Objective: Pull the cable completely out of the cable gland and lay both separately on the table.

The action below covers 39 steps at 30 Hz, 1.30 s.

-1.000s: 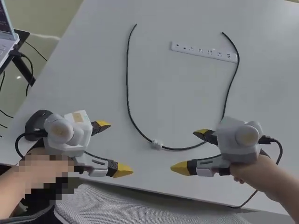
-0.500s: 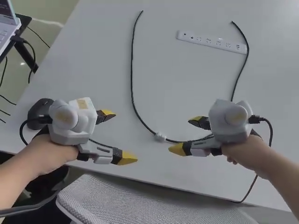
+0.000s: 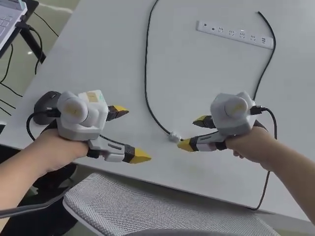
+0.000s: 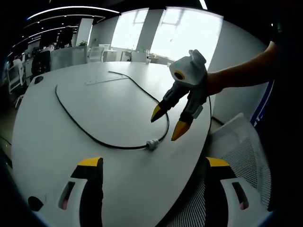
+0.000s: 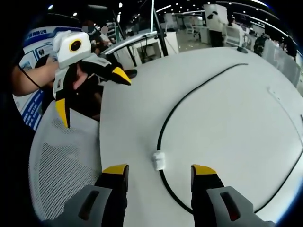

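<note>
White gland (image 3: 173, 137) on cable (image 3: 145, 73) sits just ahead of R gripper (image 3: 192, 132), jaws apart; L gripper (image 3: 133, 133) likewise.

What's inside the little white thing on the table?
The black cable goes in one side of the white cable gland and comes out the other. The bit inside is hidden.

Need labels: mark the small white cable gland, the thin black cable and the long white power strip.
cable gland (image 5: 159, 161): right gripper view, its body.
cable (image 3: 145, 73): head view, left run.
power strip (image 3: 235, 34): head view, middle.
</note>
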### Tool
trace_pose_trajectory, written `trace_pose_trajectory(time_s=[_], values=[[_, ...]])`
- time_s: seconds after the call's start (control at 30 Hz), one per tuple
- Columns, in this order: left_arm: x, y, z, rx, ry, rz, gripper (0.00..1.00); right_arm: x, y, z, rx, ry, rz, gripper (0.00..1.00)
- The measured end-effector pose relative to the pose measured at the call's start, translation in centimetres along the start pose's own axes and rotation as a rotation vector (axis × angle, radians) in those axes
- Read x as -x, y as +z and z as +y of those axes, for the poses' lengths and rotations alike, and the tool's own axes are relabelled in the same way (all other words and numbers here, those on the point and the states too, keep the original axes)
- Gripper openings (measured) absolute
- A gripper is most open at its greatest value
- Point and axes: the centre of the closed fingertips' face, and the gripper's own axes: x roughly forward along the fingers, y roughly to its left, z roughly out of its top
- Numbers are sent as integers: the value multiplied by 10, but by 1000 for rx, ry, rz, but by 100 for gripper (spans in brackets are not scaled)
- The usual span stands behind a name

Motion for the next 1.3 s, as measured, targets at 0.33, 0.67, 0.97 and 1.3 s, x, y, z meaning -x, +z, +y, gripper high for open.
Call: trace_pose_trajectory(time_s=[0.33, 0.67, 0.97, 1.3], values=[[-3, -5, 1, -8, 2, 17, 90, -16, -4, -1, 38, 7, 51, 41], [-2, -5, 3, -6, 9, 16, 91, -29, -14, 3, 69, 25, 94, 37], [-3, -8, -2, -16, -1, 22, 91, -32, -17, 1, 94, 19, 111, 30], [-2, -9, -5, -6, -5, 24, 89, -34, -17, -1, 101, 10, 114, 17]])
